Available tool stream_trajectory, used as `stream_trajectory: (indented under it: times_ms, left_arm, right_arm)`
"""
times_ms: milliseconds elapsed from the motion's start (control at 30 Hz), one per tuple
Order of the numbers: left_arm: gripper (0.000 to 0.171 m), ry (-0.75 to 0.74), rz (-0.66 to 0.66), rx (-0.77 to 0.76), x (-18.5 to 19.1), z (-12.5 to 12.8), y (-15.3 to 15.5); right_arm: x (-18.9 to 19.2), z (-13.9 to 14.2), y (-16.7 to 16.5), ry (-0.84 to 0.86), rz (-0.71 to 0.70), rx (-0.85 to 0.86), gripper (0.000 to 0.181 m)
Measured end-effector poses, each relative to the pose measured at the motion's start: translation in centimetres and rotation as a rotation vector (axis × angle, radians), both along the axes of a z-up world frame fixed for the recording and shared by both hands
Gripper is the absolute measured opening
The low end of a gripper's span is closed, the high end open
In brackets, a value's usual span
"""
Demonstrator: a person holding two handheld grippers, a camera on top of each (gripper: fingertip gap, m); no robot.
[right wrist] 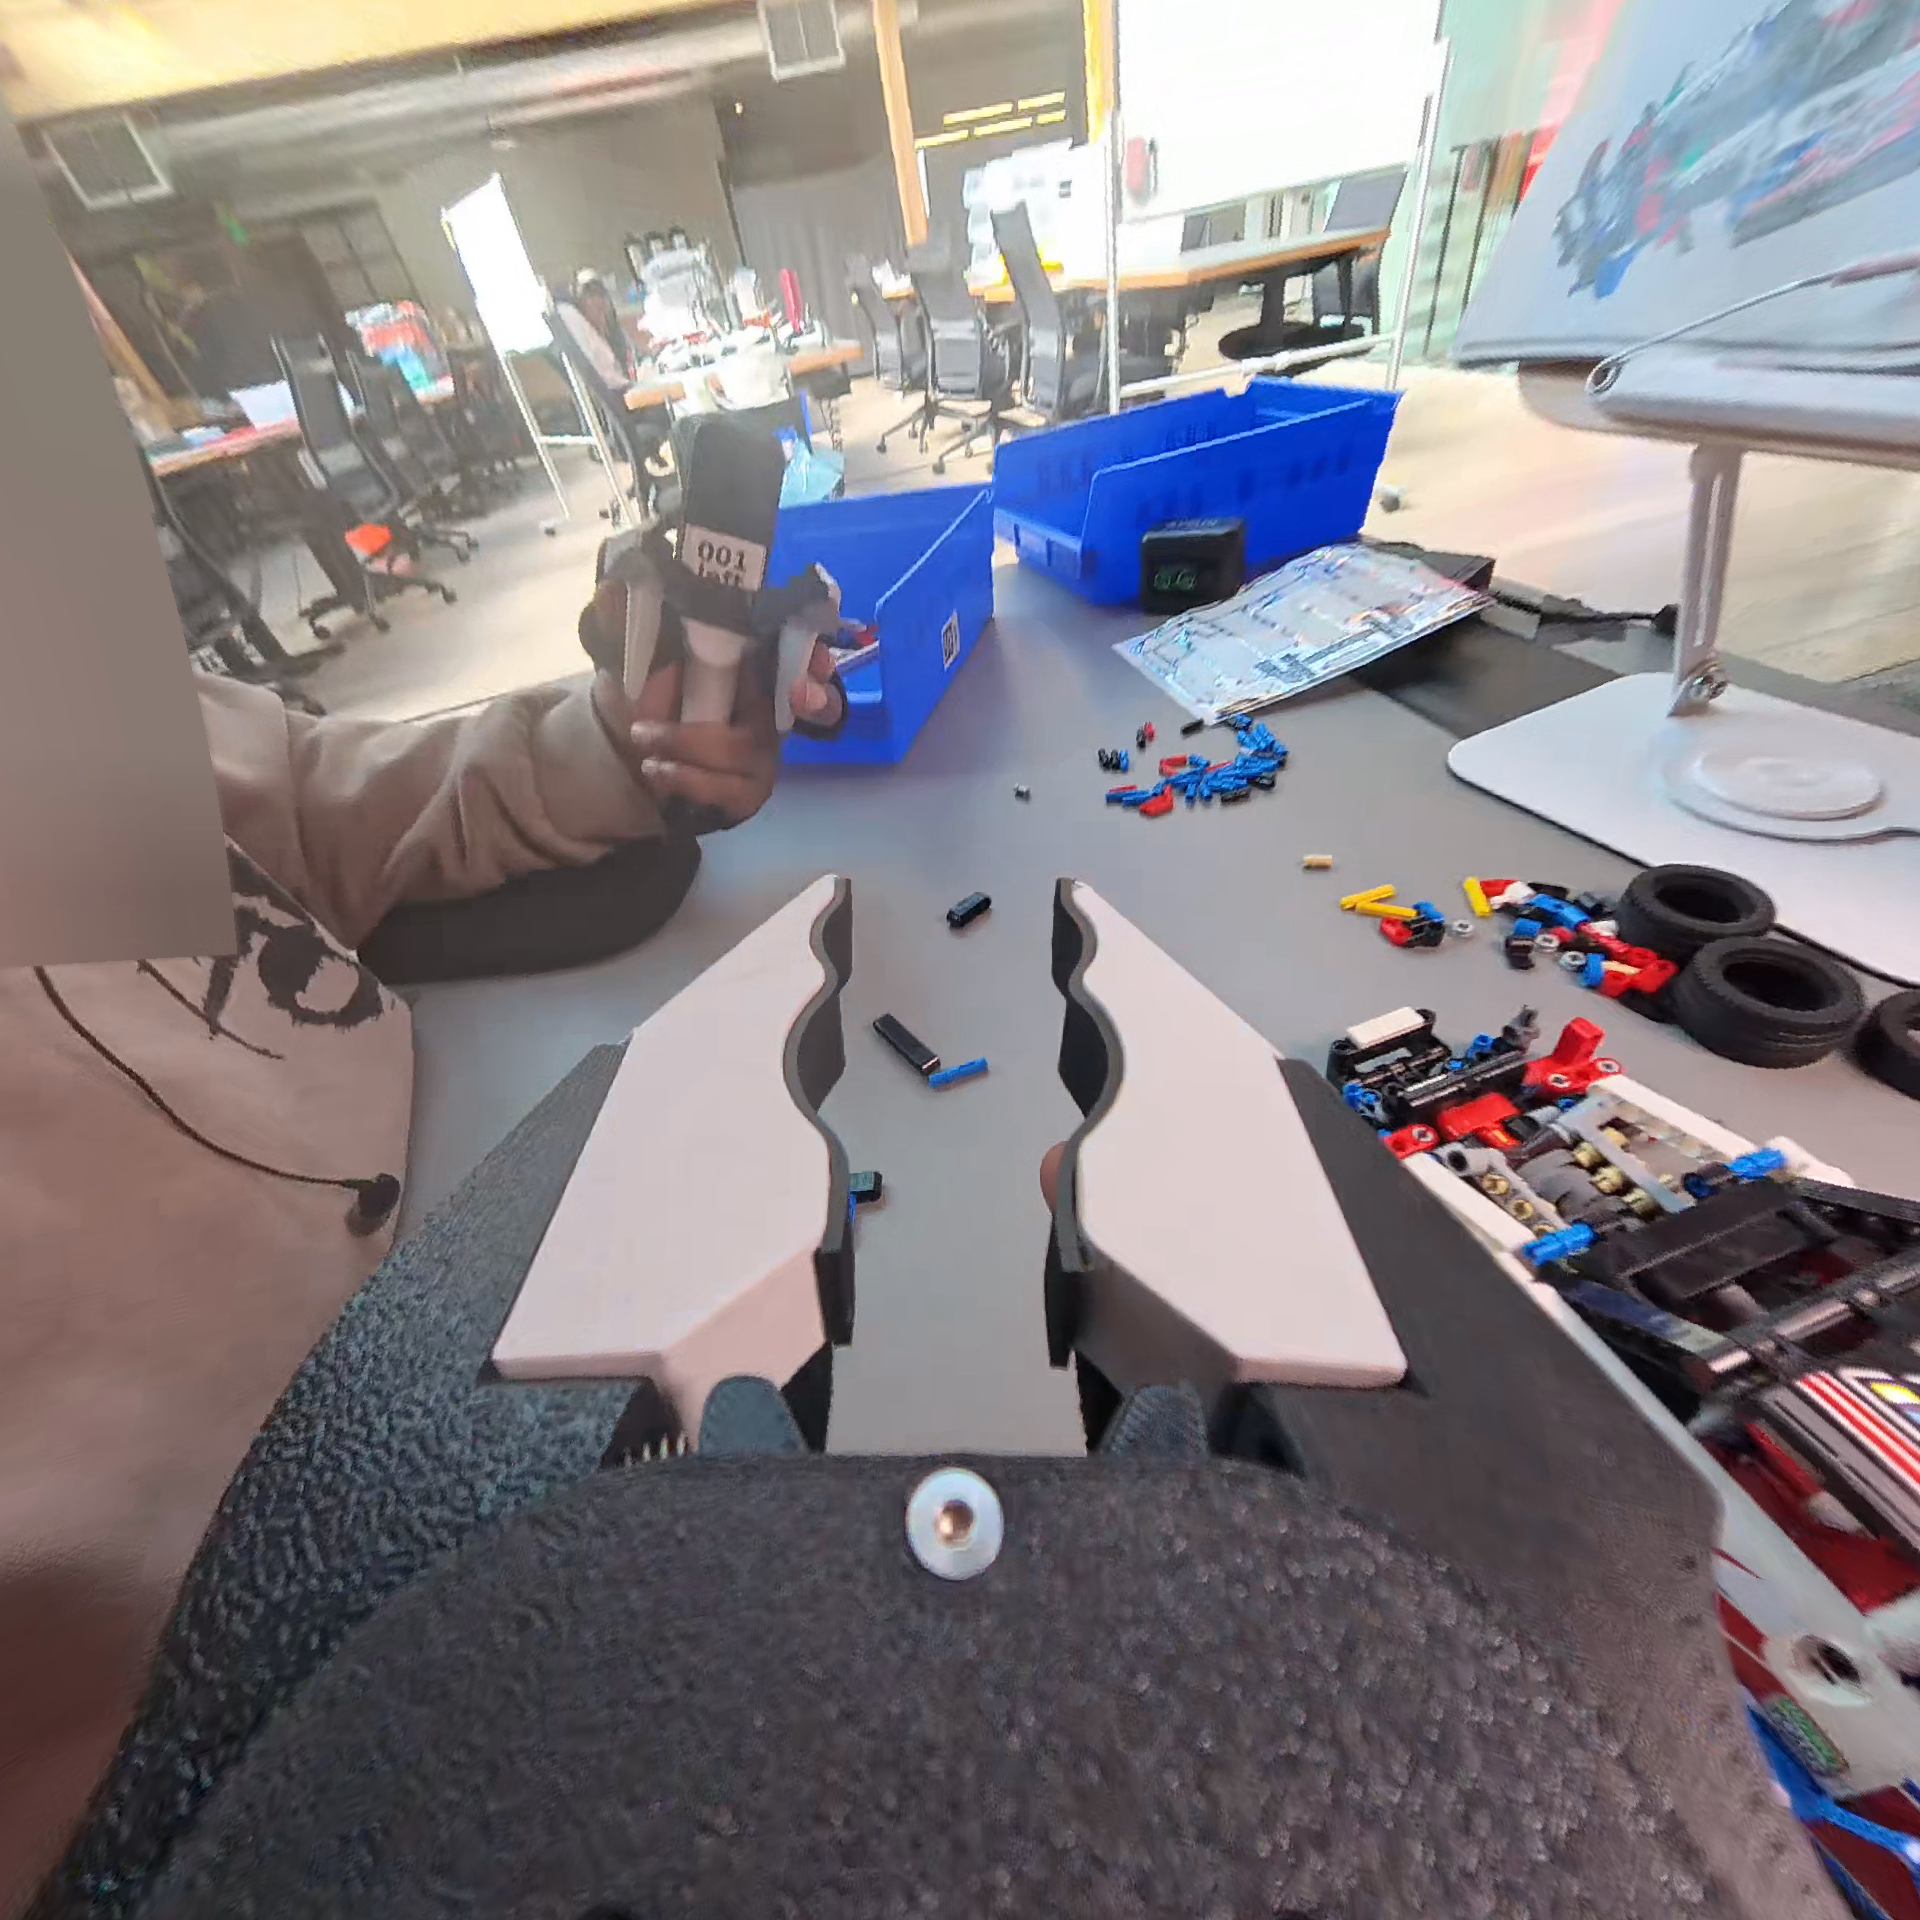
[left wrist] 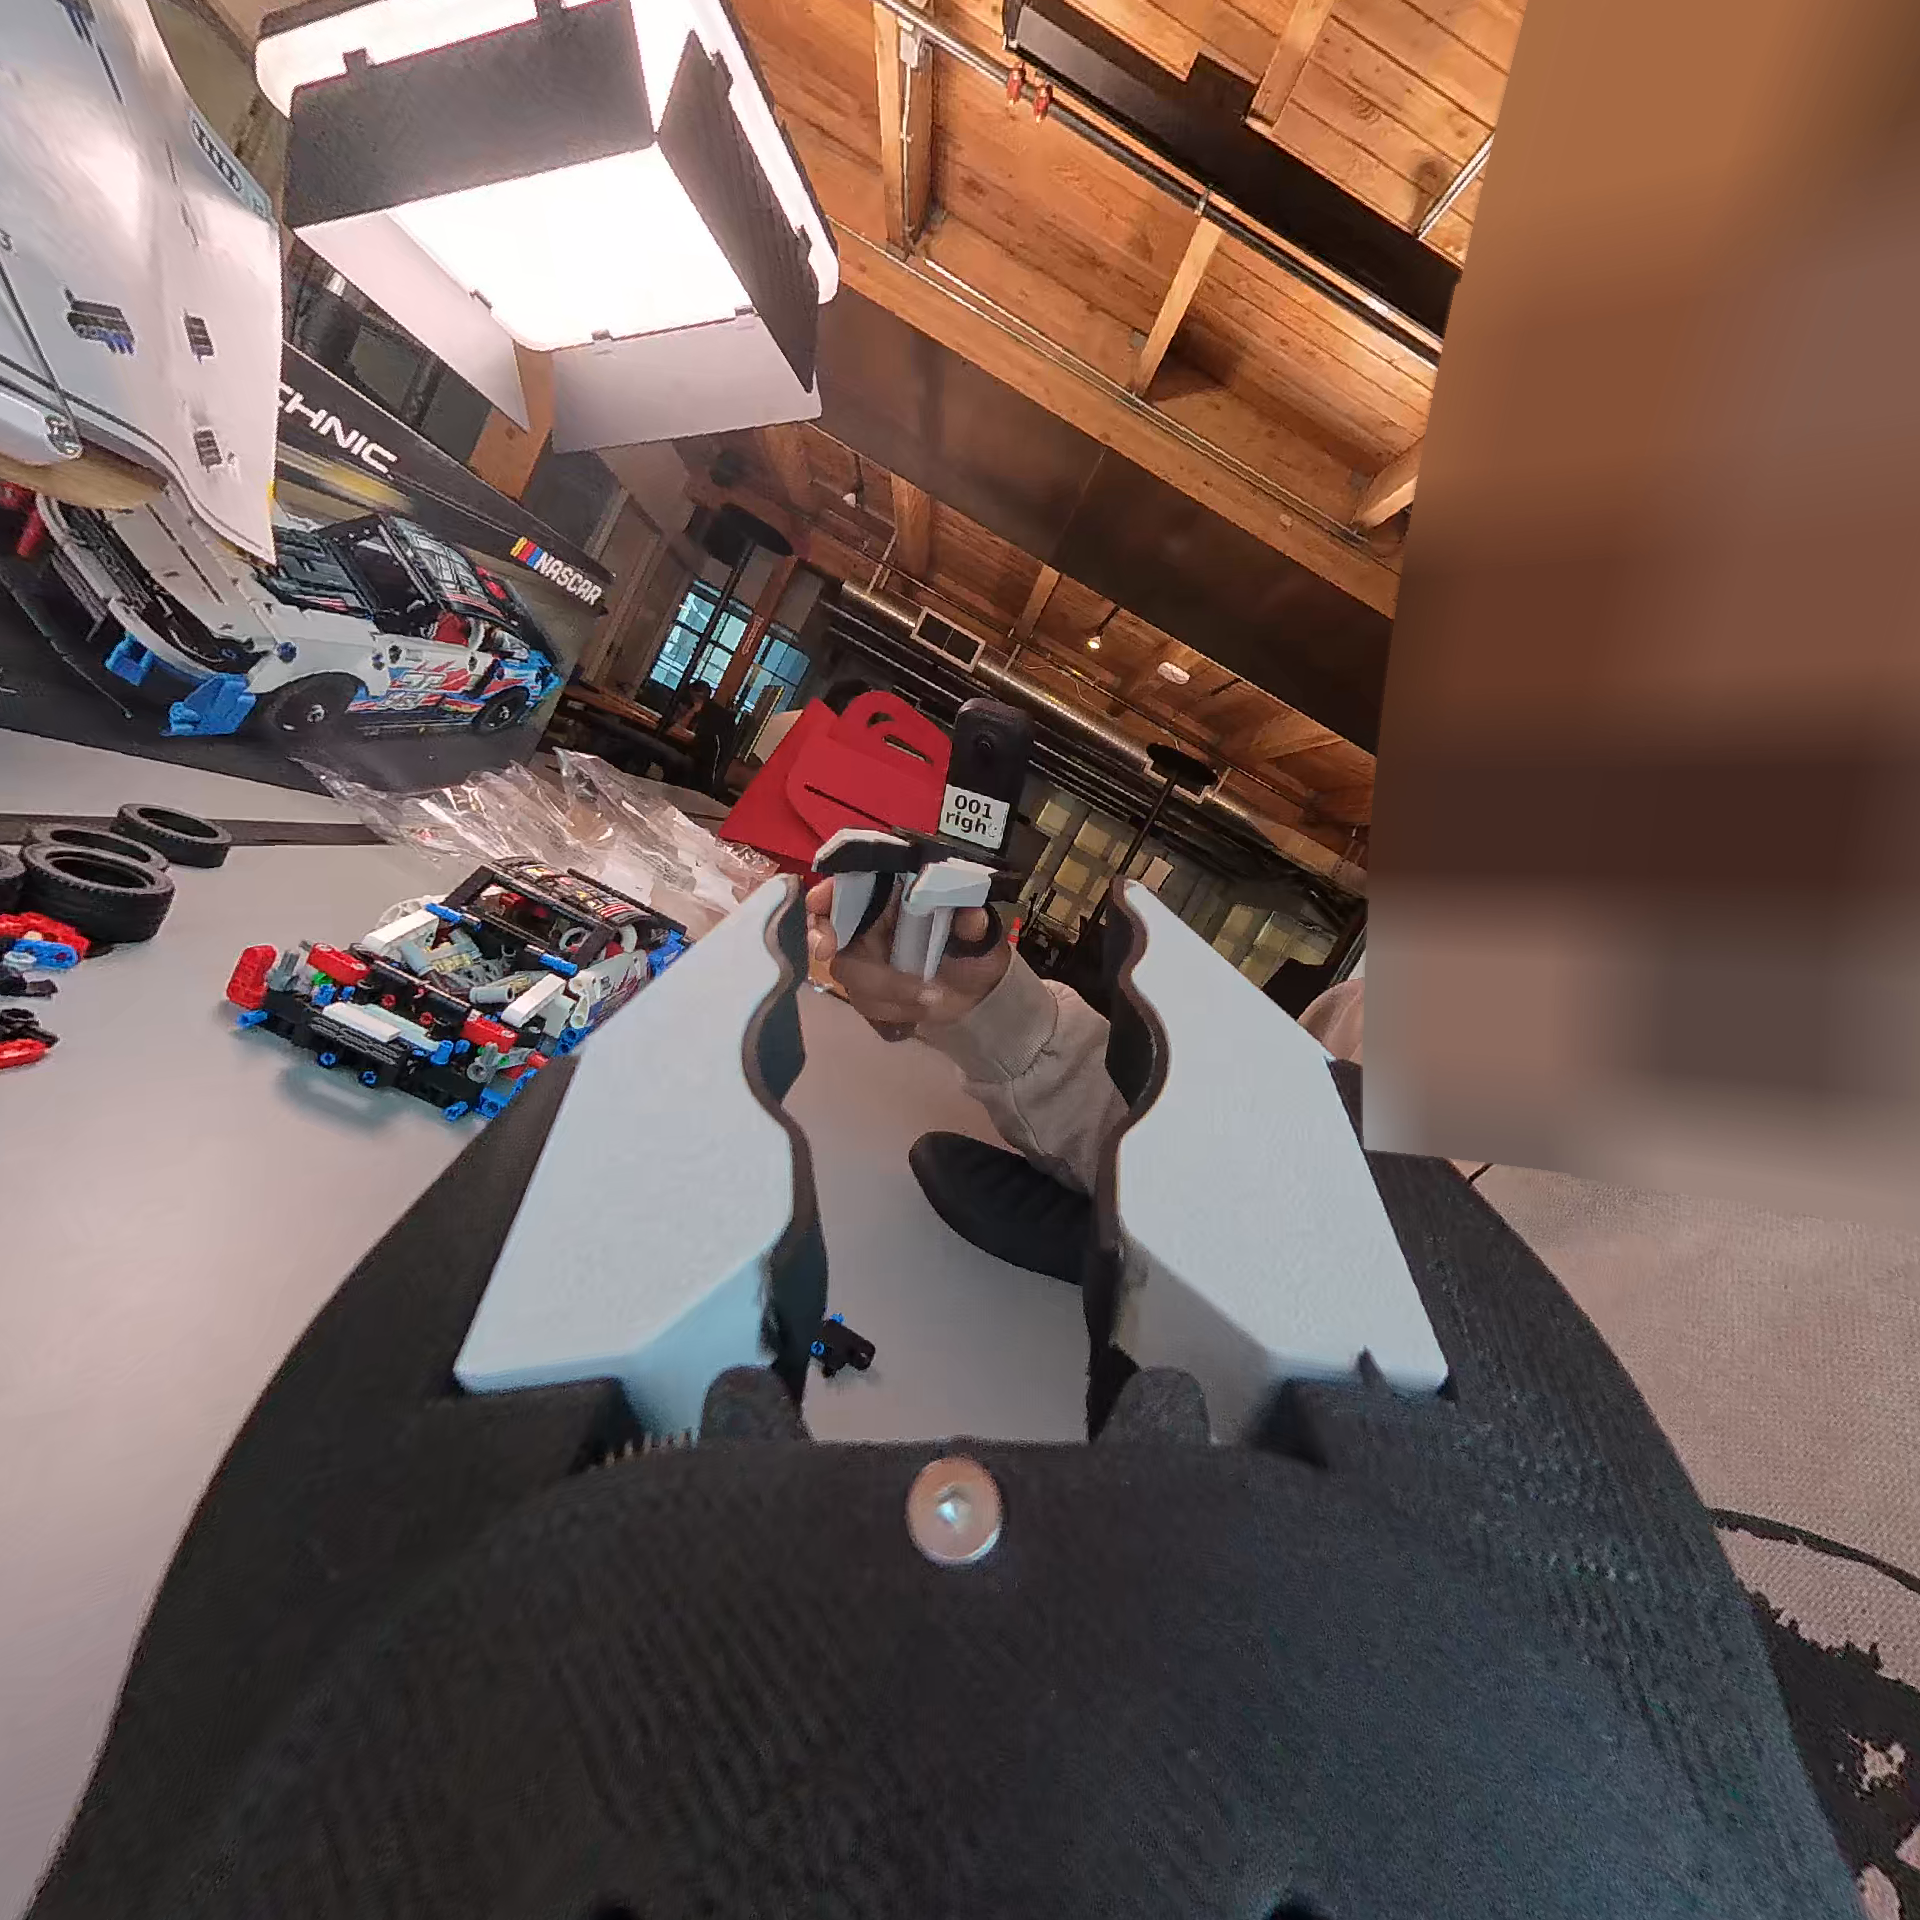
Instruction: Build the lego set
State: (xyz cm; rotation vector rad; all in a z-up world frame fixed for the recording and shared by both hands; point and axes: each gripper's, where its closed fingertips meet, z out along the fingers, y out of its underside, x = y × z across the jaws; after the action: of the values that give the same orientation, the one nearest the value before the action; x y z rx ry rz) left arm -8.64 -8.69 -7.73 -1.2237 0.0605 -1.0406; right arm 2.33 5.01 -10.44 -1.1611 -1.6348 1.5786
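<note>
1. Both sets of tongs are spread wide and hold nothing: the left tongs are tilted up off the bench, and the right tongs point low across it.
2. The half-built car lies on the bench to the left in the left wrist view; in the right wrist view it sits just beside the right tongs, on their right.
3. The step in hand looks like fetching the next small part. A black pin with a blue pin touching its end lies between the right fingers, and another black piece lies a little beyond the tips.
4. To do it well, lower the right tongs so the tips straddle one pin only, close across its short side, and lift straight up.
5. Spare tyres and the loose pile of pins lie farther off; leave them until the instruction page calls for them
</note>
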Motion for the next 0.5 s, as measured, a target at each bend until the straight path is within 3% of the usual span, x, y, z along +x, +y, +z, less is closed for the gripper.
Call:
stream_trajectory:
  times_ms: [67,233,367,500]
  left_arm:
    - [0.055,0.026,-0.003,0.010,0.3,0.1,-0.2]
    - [0.049,0.354,-0.093,-0.014,5.7,-2.2,-1.3]
    - [0.050,0.605,-0.077,-0.088,9.1,-5.7,-2.3]
    - [0.051,0.724,-0.019,-0.141,10.4,-8.0,-3.6]
  right_arm:
    - [0.6,1.6,1.3,0.053,-0.046,0.005,0.037]
    - [2.4,4.6,3.7,0.145,-0.141,0.015,0.036]
    - [3.9,5.2,4.3,0.164,-0.178,0.024,0.036]
    - [4.9,4.4,4.7,0.152,-0.197,0.014,0.036]
